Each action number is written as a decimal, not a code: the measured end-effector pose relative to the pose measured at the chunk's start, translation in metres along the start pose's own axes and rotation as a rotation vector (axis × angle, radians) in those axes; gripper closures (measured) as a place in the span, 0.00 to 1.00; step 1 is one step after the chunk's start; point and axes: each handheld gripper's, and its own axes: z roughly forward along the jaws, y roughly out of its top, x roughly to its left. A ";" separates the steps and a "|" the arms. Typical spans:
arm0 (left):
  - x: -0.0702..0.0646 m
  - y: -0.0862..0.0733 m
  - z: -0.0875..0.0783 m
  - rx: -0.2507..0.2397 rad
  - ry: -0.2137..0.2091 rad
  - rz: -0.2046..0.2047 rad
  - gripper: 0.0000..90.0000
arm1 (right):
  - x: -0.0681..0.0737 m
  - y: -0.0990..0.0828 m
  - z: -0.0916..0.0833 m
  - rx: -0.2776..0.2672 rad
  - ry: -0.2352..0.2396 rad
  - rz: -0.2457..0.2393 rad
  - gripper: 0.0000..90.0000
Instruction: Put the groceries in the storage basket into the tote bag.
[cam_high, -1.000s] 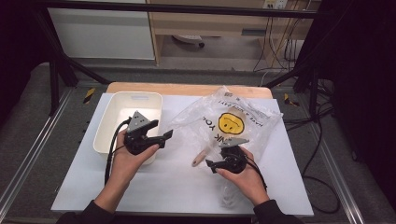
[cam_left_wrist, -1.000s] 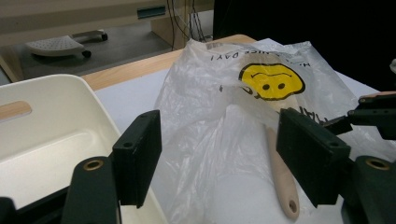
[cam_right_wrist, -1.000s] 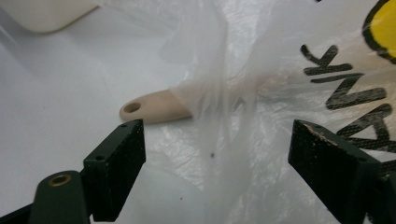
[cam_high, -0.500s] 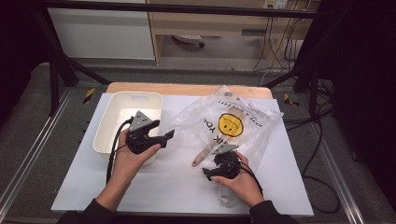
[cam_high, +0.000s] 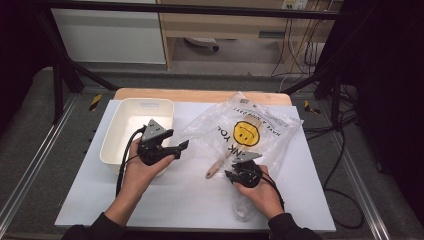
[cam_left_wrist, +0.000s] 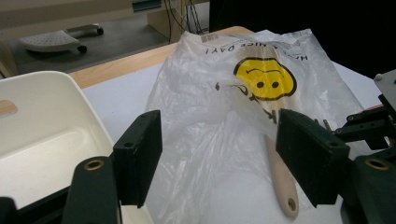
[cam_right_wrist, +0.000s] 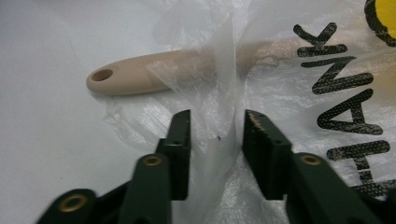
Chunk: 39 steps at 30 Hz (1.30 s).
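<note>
The bag (cam_high: 250, 135) lies toward the desk's (cam_high: 190, 200) right edge. The brush (cam_right_wrist: 154, 74) handle pokes from its mouth, long axis crosswise ahead of my right gripper (cam_right_wrist: 217, 123), the nearer one, whose jaws have just been closing about a fold of film, not yet pinching. My left gripper (cam_left_wrist: 219, 135) hovers open by the bin (cam_high: 120, 135).

Bare table (cam_high: 185, 200) between the hands, white bin (cam_high: 120, 135) crowding far left, plastic bag (cam_high: 260, 125) spread across the right

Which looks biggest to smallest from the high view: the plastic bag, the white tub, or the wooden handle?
1. plastic bag, though the tub looks close in size
2. white tub
3. wooden handle, far smaller
</note>
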 end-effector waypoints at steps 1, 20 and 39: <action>0.000 0.000 0.000 -0.001 0.001 0.000 0.35 | 0.000 0.000 0.000 0.001 0.002 0.000 0.80; -0.004 0.000 0.004 0.002 0.011 0.007 0.35 | -0.010 -0.003 -0.012 0.058 0.018 -0.006 1.00; -0.034 -0.031 0.065 0.160 0.078 0.051 0.36 | -0.029 -0.020 -0.029 0.067 0.024 0.014 1.00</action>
